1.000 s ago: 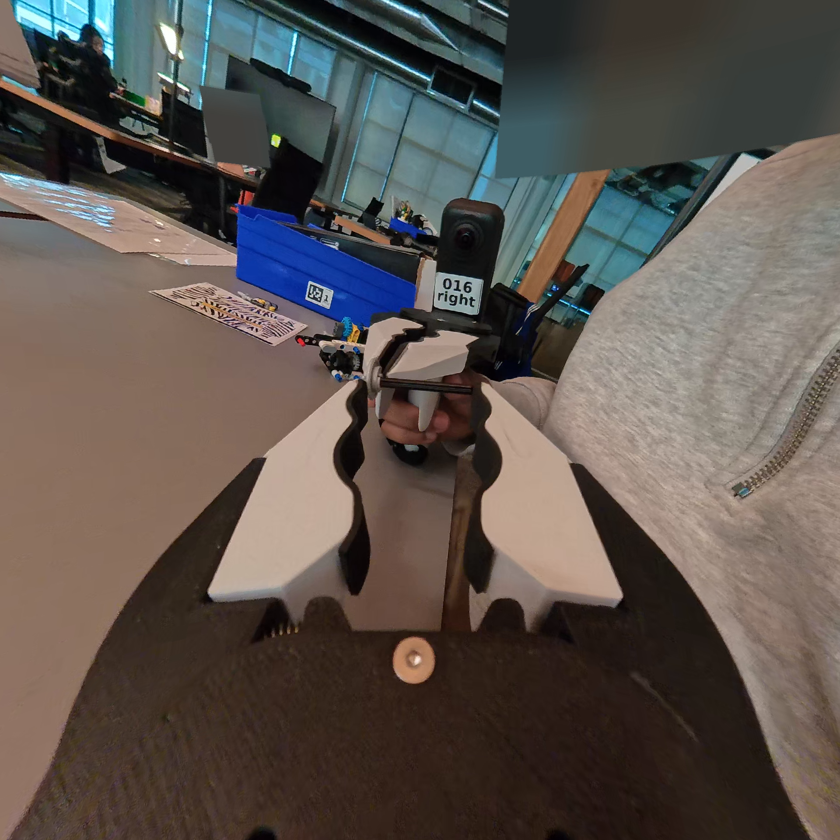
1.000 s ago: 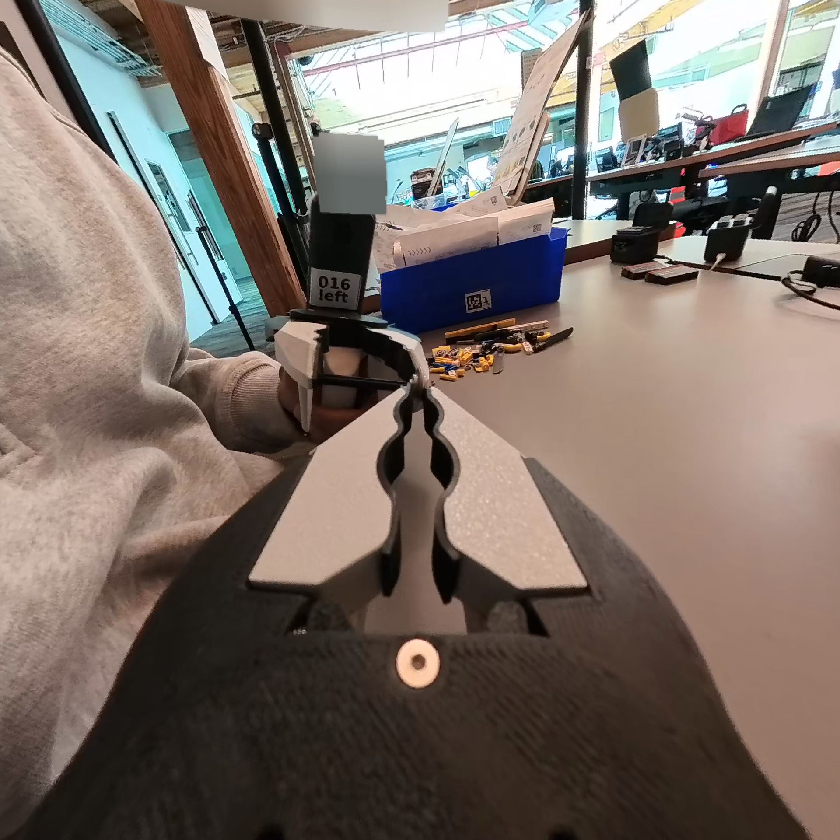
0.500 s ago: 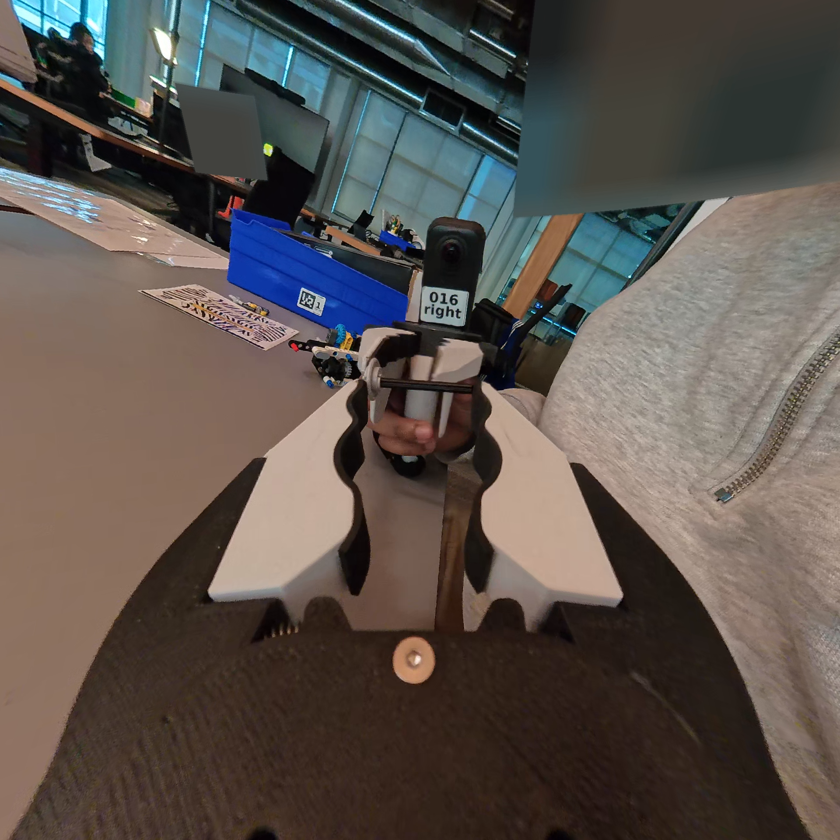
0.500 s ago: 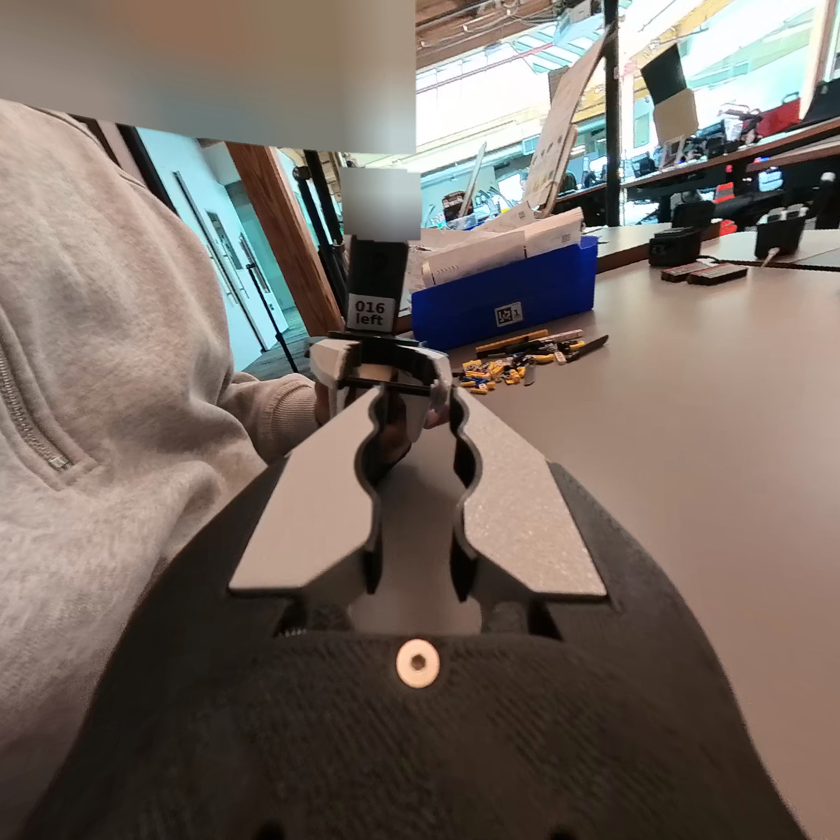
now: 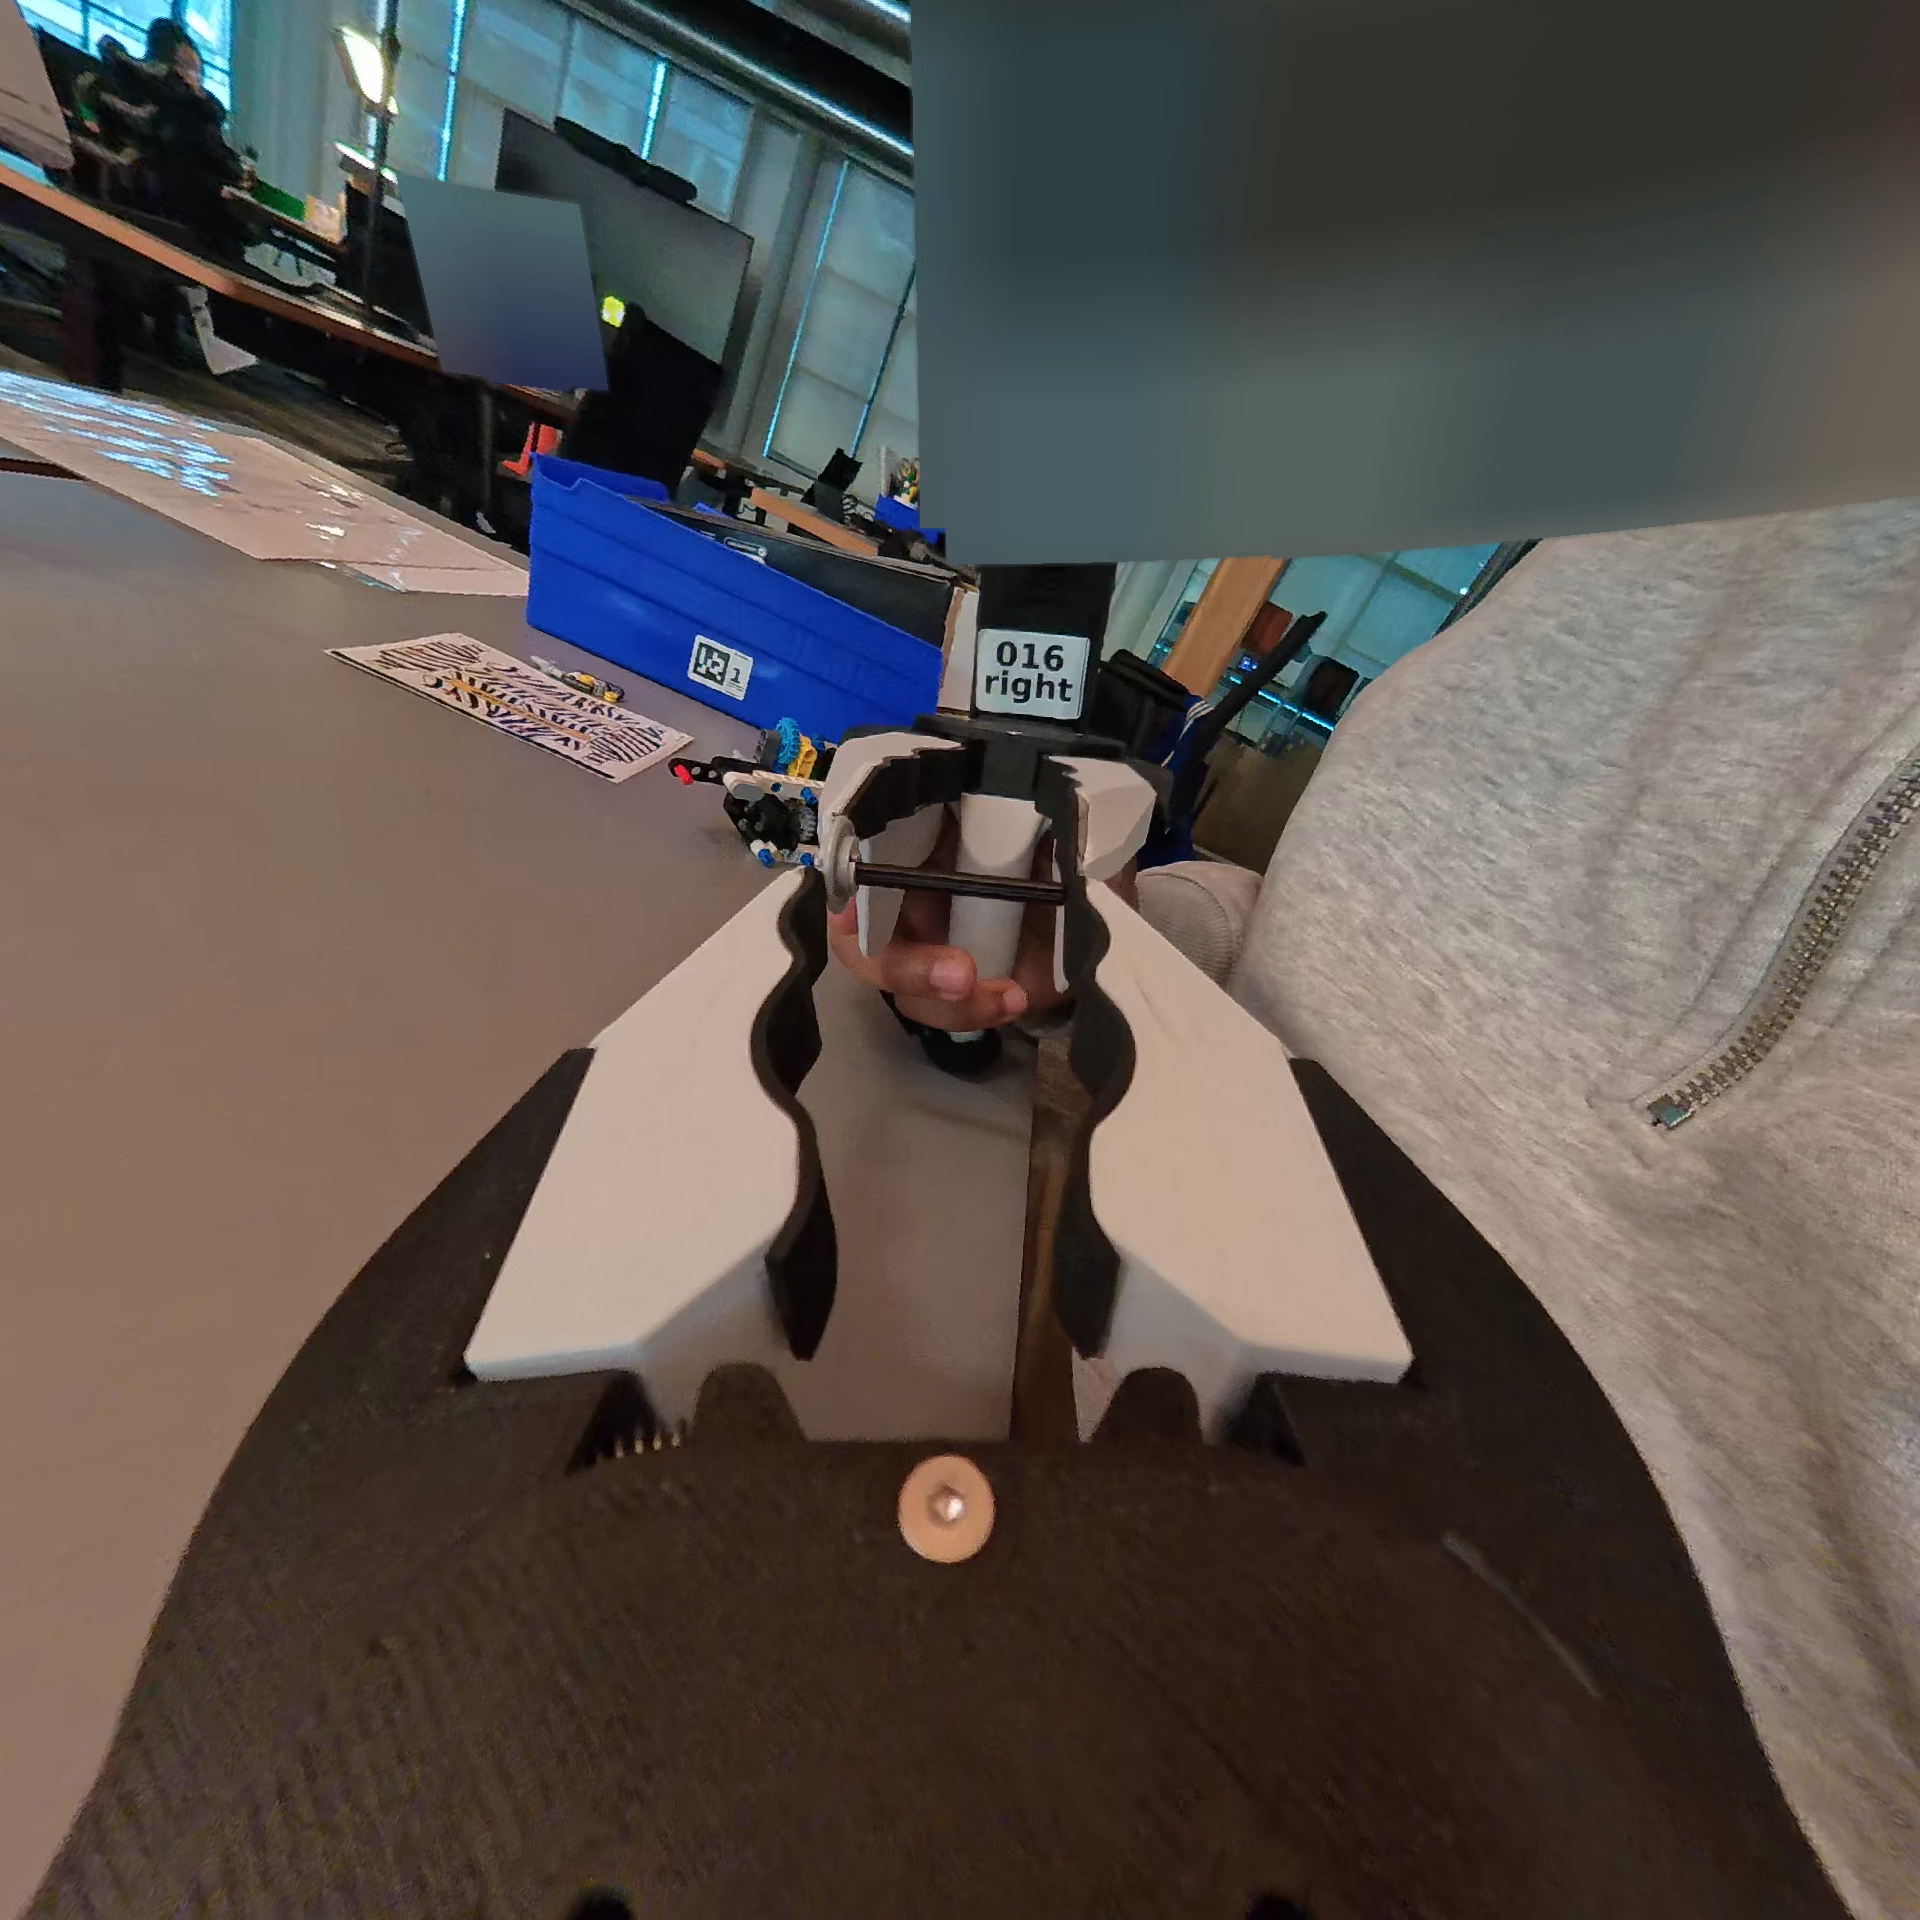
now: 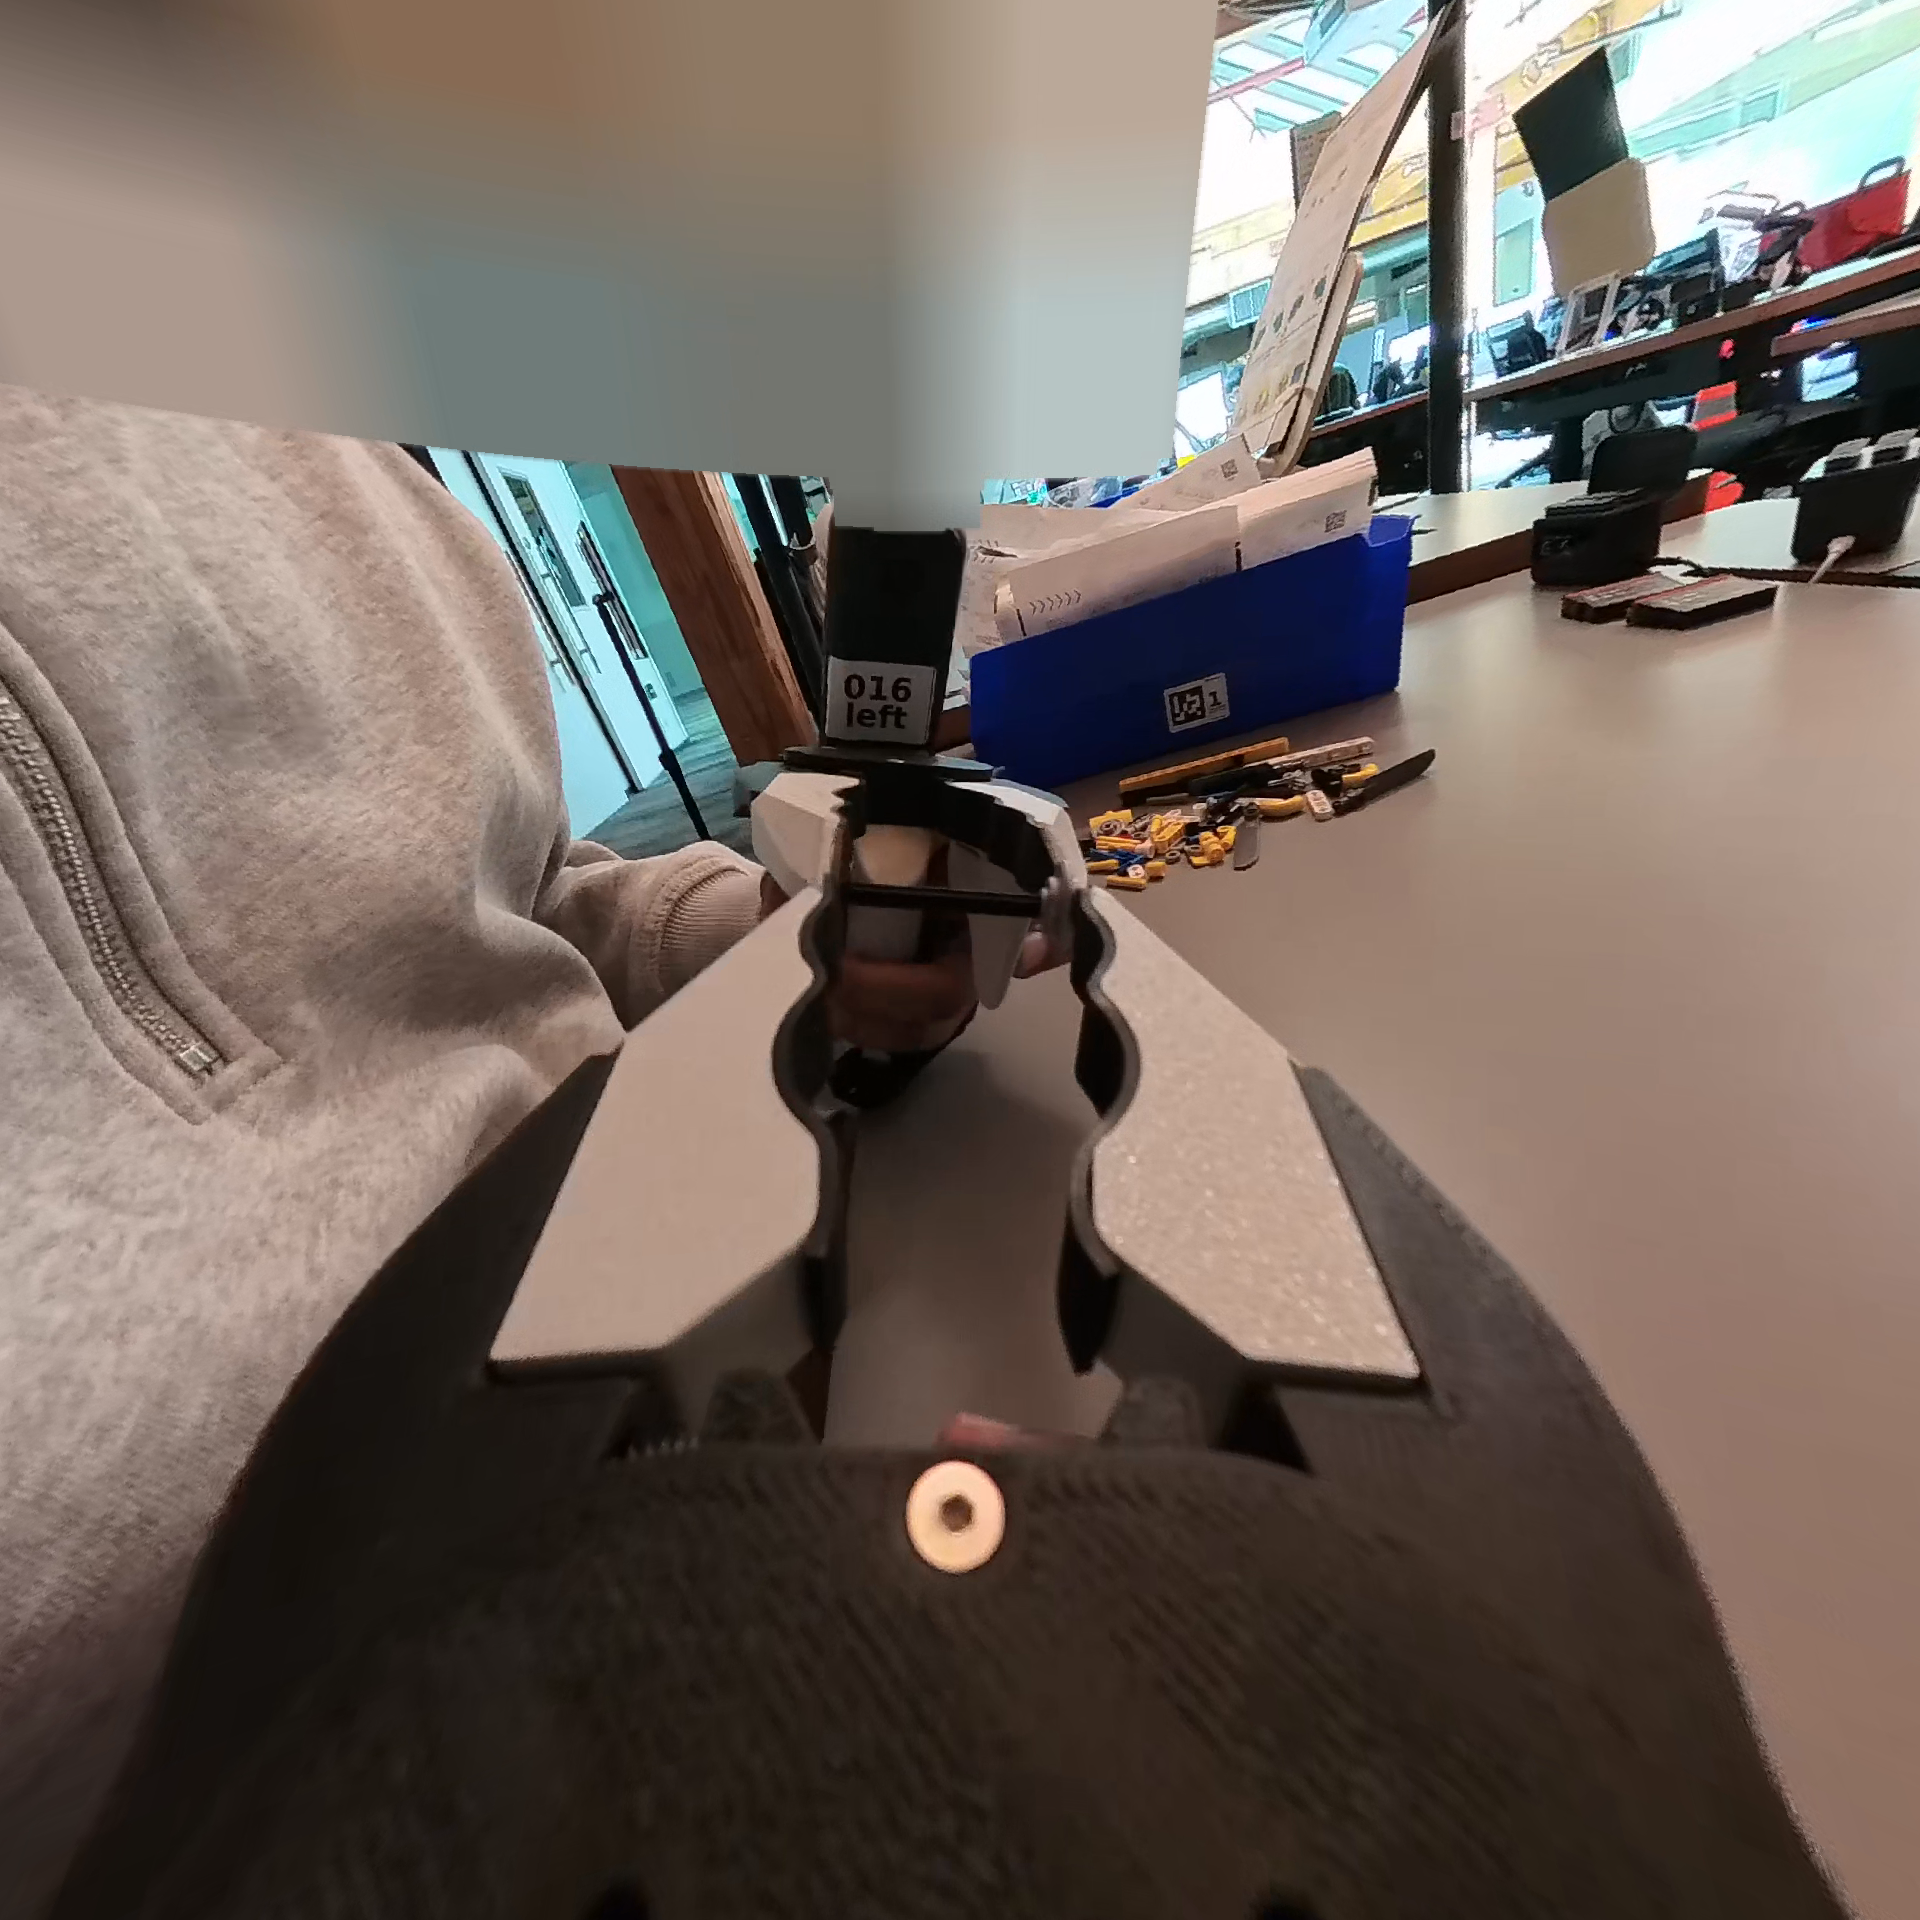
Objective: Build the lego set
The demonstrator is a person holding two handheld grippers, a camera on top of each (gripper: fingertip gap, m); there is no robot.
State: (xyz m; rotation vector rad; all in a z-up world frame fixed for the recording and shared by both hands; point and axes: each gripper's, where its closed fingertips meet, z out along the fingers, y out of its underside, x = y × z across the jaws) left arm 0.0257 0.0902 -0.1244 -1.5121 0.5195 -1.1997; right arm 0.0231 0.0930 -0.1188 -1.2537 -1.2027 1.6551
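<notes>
My left gripper [image 5: 940,894] holds a thin black axle [image 5: 956,883] end to end between its fingertips, above the table. A small grey bush [image 5: 840,868] sits on the axle's left end. My right gripper [image 6: 945,920] faces the left one with its jaws wide apart, and its fingertips stand at either end of the same axle [image 6: 935,899]. A partly built lego model [image 5: 774,810] in black, white, blue and yellow stands on the table behind the grippers. A scatter of small loose lego pieces [image 6: 1195,831] lies on the table.
A blue bin [image 5: 717,623] stands behind the model, with a printed sticker sheet [image 5: 509,707] to its left. In the right wrist view the paper-filled blue bin [image 6: 1184,665] is behind the loose pieces. A person's grey sweater [image 5: 1558,935] is close beside both grippers. The grippers are tip to tip, or close to it.
My right gripper has gone from nearly shut at the bush end of the axle to wide open around it. My left gripper keeps the axle and has barely moved.
</notes>
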